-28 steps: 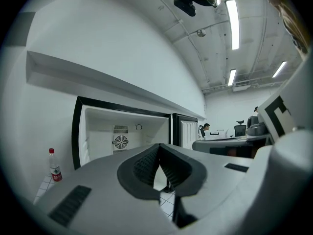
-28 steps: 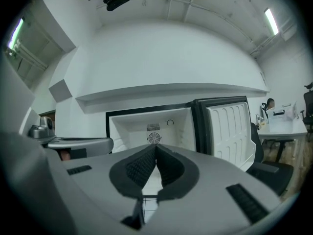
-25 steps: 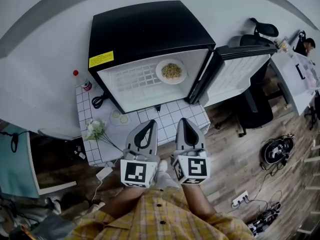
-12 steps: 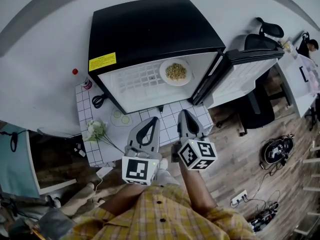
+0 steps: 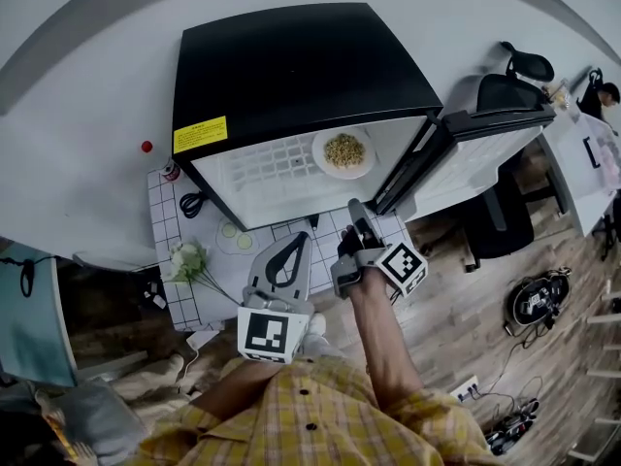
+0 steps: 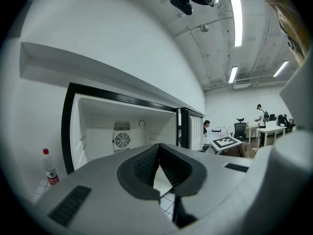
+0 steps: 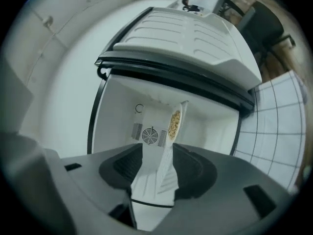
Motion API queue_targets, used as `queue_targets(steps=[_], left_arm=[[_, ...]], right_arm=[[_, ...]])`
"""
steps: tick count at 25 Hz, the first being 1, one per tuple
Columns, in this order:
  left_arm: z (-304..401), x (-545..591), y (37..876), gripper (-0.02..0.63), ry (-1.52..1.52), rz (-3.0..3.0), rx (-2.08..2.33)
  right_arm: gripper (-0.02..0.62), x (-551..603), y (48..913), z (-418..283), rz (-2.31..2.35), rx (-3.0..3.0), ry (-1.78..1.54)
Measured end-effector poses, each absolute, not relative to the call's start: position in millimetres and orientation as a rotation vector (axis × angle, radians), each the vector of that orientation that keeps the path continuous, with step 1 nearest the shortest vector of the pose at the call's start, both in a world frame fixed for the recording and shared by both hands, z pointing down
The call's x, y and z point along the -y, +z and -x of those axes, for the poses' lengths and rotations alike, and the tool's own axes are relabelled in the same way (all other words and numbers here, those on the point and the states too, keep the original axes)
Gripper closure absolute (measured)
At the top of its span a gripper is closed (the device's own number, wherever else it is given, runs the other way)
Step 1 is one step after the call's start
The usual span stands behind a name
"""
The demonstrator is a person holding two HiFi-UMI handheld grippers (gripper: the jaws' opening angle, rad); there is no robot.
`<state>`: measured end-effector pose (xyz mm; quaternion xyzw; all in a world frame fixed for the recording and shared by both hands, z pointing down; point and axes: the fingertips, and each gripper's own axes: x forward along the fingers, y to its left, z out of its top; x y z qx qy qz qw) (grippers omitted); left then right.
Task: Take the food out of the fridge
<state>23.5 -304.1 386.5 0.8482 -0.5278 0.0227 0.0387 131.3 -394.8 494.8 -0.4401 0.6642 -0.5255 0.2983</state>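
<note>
- The fridge [image 5: 291, 76] is a small black one sitting on a white tiled worktop [image 5: 179, 231], with its door [image 5: 475, 153] swung wide open to the right.
- The food [image 5: 343, 149] is a heap of something pale and grainy on a white plate [image 5: 345, 166]. It's inside the fridge, on the right end of the white wire shelf [image 5: 267, 158], close to the hinge side.
- The right gripper [image 5: 355, 210] is rolled onto its side and pointed into the fridge opening, just short of the plate and not touching it.
- In the right gripper view its jaws are opening. They stand apart with nothing pressed between them, and the plate [image 7: 177, 121] shows further back through the gap.
- The left gripper [image 5: 291, 241] hangs lower, over the front of the worktop, aimed at the fridge.
- In the left gripper view its jaws are together at the tips and there's nothing in them.
- Other stuff: a bunch of pale flowers [image 5: 186, 257] on the left of the worktop and a red-capped bottle [image 6: 48, 166] beside the fridge.
</note>
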Motion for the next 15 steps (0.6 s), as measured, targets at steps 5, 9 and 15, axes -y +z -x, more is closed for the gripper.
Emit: queue_targets(steps=[5, 9, 15], left_arm=[[-17, 312, 388, 0.598, 0.086, -2.584, 1.645], [-16, 318, 390, 0.598, 0.094, -2.579, 1.65], [-22, 327, 394, 0.598, 0.106, -2.593, 1.629]], right_arm=[[0.387, 425, 511, -134, 1.011, -1.543, -1.492], [0.387, 441, 520, -133, 0.999, -1.476, -1.529], [0.391, 456, 531, -132, 1.006, -1.408, -1.557]])
